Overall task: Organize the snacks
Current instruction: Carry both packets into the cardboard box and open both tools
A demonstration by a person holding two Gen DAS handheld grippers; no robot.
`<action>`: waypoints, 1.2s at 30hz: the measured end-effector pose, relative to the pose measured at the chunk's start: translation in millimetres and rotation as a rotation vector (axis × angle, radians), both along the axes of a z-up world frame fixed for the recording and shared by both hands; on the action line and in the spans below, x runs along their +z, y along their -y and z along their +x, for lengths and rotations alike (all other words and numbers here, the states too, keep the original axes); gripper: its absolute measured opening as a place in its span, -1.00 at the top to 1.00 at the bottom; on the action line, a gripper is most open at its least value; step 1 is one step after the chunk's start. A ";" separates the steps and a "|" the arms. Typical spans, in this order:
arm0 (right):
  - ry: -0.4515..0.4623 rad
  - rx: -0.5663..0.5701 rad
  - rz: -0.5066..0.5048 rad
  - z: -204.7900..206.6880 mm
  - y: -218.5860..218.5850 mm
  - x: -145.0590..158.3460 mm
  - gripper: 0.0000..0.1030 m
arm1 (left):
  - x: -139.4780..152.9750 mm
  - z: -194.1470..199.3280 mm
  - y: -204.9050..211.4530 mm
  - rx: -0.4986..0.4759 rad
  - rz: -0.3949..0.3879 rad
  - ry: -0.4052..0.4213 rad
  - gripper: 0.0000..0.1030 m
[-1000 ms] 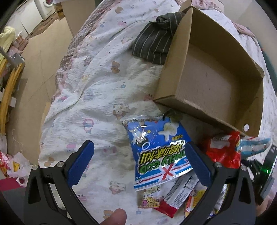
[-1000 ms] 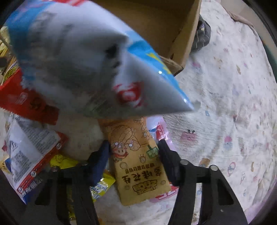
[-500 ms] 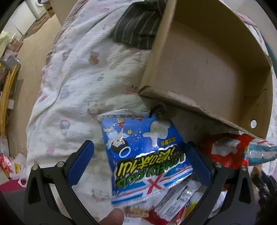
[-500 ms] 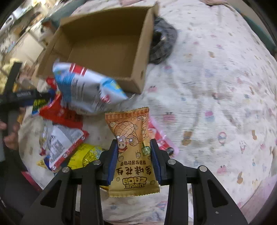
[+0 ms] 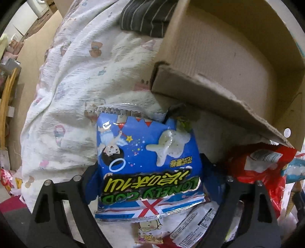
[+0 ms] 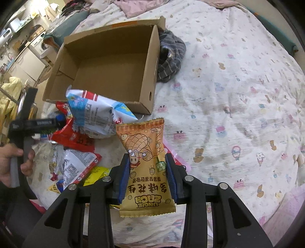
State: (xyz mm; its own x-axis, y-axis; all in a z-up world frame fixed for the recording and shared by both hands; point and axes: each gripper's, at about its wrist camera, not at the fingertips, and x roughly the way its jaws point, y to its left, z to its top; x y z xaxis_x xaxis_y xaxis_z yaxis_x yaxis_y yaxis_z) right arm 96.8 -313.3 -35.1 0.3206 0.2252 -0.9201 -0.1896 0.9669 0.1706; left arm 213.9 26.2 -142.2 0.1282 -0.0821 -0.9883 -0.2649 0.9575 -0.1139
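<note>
On a bed [image 6: 238,95] spread with a cartoon-print quilt, the right tool [image 6: 148,177] clamps an orange peanut snack packet [image 6: 145,166] between its blue-padded fingers [image 6: 124,175], the packet standing upright and lifted clear of the quilt, its printed name upside down to the camera. Beyond it an open cardboard box [image 6: 106,64] rests on the bed with nothing visible inside, a dark striped garment [image 6: 171,57] bunched against its right-hand wall.

Just in front of the box's near wall lies a loose heap of snacks: a white and light-blue bag [image 6: 95,114] leans against the box's front edge, a red packet [image 6: 74,137] sits under it, and a white packet with a red border [image 6: 76,166] and a yellow packet [image 6: 97,172] lie nearer the camera. At the left edge of the right wrist view, a hand [image 6: 11,162] grips the handle of the other device.

In the left wrist view, the left tool [image 5: 148,181] closes on a blue Lonely God chip bag [image 5: 146,158], its fingers [image 5: 91,177] pressed against the bag's two sides. The bag sits on the heap just below the cardboard box [image 5: 219,63], whose torn front flap overhangs the pile. A red packet [image 5: 257,167] lies to the right of the blue bag, and a small pale packet with a cartoon figure [image 5: 150,229] shows beneath its lower edge. The striped garment [image 5: 148,17] lies on the quilt beside the box's far corner.
</note>
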 end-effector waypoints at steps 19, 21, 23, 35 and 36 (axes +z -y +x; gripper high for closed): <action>0.144 -0.017 0.131 -13.7 11.2 48.6 0.27 | 115.0 -104.4 -12.0 -0.082 0.015 0.268 -0.25; 0.171 -0.009 0.146 -14.4 8.4 56.8 0.27 | 139.6 -95.1 -3.4 -0.096 0.025 0.307 -0.25; 0.195 -0.013 0.157 -11.8 5.2 63.2 0.27 | 150.7 -83.8 0.4 -0.111 0.029 0.338 -0.25; 0.276 -0.068 0.197 44.9 -16.5 72.2 0.27 | 166.4 -16.6 33.2 -0.234 0.050 0.424 -0.26; 0.281 -0.071 0.202 52.3 -19.4 71.1 0.27 | 163.7 -11.9 32.6 -0.241 0.050 0.427 -0.25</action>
State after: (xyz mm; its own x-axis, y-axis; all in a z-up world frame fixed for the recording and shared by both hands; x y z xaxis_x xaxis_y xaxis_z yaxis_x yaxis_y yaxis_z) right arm 149.1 -294.0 36.0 0.5764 0.3612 -0.7330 -0.1892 0.9316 0.3102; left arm 202.0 -6.5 21.5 0.5061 -0.1134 -0.8550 0.0250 0.9928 -0.1169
